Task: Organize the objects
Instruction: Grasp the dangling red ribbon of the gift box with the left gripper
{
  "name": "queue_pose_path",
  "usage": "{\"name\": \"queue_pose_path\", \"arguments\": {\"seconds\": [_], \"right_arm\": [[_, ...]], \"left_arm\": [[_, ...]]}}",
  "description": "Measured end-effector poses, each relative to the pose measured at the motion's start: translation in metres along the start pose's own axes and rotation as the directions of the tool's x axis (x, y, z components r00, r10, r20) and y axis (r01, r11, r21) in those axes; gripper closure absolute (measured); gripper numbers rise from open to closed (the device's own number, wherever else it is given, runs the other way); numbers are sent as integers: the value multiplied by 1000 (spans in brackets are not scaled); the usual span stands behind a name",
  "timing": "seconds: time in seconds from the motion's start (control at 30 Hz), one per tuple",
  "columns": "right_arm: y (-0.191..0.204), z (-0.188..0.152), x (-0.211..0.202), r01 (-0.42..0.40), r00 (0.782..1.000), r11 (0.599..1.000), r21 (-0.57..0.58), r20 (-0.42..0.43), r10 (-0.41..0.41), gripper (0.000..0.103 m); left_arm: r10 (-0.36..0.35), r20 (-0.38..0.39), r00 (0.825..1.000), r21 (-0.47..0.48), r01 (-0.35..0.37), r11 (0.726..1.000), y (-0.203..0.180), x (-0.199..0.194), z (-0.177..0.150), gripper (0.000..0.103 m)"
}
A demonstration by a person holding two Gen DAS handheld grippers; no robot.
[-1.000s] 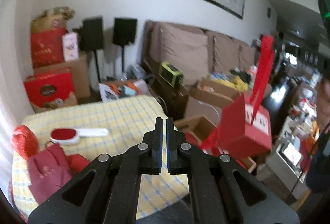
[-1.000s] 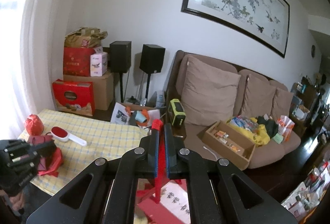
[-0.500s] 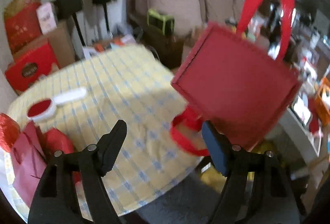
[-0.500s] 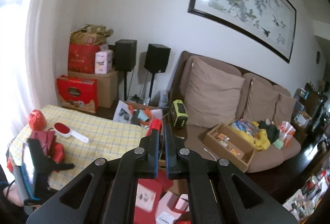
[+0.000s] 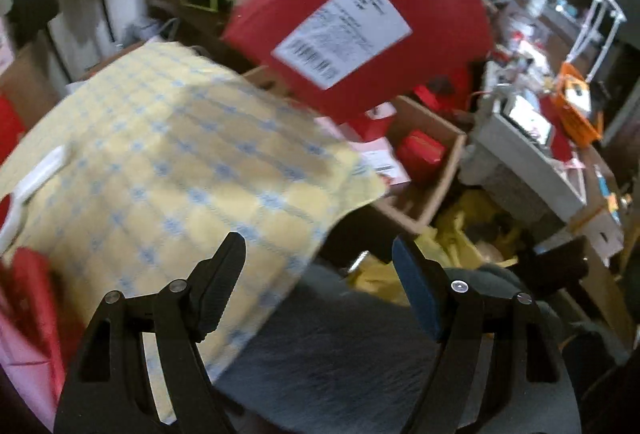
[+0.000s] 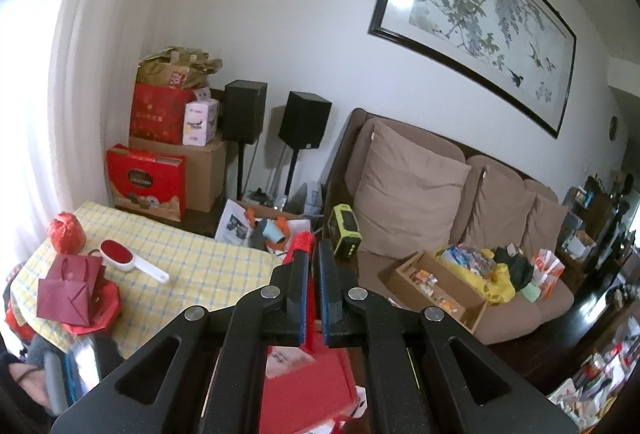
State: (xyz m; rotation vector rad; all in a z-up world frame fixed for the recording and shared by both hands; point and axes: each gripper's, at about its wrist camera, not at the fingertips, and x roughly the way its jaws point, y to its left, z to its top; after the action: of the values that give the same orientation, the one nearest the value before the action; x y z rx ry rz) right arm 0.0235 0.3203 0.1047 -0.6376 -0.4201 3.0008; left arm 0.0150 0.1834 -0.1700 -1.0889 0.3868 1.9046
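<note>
My right gripper (image 6: pixel 313 266) is shut on the red ribbon handle (image 6: pixel 301 243) of a red gift bag (image 6: pixel 308 392) that hangs below it. In the left wrist view the same red gift bag (image 5: pixel 360 14) hangs tilted above the table's far edge, its underside with a white barcode label (image 5: pixel 342 30) facing me. My left gripper (image 5: pixel 320 270) is open and empty, low over the near corner of the table with the yellow checked cloth (image 5: pixel 168 162).
On the cloth lie dark red paper bags (image 6: pixel 72 282), a round red bundle (image 6: pixel 66 232) and a red-and-white lint brush (image 6: pixel 132 262). Cardboard boxes (image 5: pixel 424 162) with red packets stand on the floor beside the table. A brown sofa (image 6: pixel 440 202) stands behind.
My left gripper has opened from shut and tilted down toward the table's near corner. The red bag has swung closer and higher in its view. My right gripper stays shut on the handle.
</note>
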Motion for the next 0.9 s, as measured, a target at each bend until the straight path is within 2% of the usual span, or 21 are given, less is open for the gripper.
{"name": "queue_pose_path", "arguments": {"seconds": [0.1,0.2,0.3,0.33,0.4,0.43,0.53,0.6,0.63,0.7,0.8,0.9], "right_arm": [[8,6,1,-4,1000,1000,-16,3,4,102],[15,9,1,-14,1000,1000,-25,4,14,102],[23,11,1,-24,1000,999,-37,7,24,102],[25,12,0,-24,1000,999,-42,9,25,102],[31,13,-1,-36,999,998,-51,4,37,102],[34,13,-2,-40,999,998,-56,6,41,102],[46,14,-3,-50,999,996,-79,7,51,102],[57,17,-1,-50,999,994,-100,9,51,102],[65,20,2,-51,999,991,-122,6,52,102],[83,27,10,-64,998,985,-162,0,65,102],[102,40,24,-79,997,977,-198,-13,78,102],[113,51,31,-82,997,974,-213,-15,80,102]], "left_arm": [[-68,66,995,-58,72,996,1,6,-1,30],[-57,114,992,-160,75,984,18,7,4,30],[-56,183,982,-266,104,958,44,-3,7,27],[-24,213,977,-300,88,950,54,-10,7,27],[103,261,960,-418,17,908,78,-29,3,26],[145,289,946,-490,16,871,94,-41,-1,26],[144,406,902,-606,148,781,130,-74,-19,26],[162,445,881,-632,181,754,142,-88,-29,22],[171,449,877,-634,178,753,147,-92,-31,20],[182,442,878,-628,158,762,151,-93,-35,19],[168,407,898,-643,151,751,162,-84,-38,19],[159,391,907,-631,138,763,163,-83,-42,19]]}}
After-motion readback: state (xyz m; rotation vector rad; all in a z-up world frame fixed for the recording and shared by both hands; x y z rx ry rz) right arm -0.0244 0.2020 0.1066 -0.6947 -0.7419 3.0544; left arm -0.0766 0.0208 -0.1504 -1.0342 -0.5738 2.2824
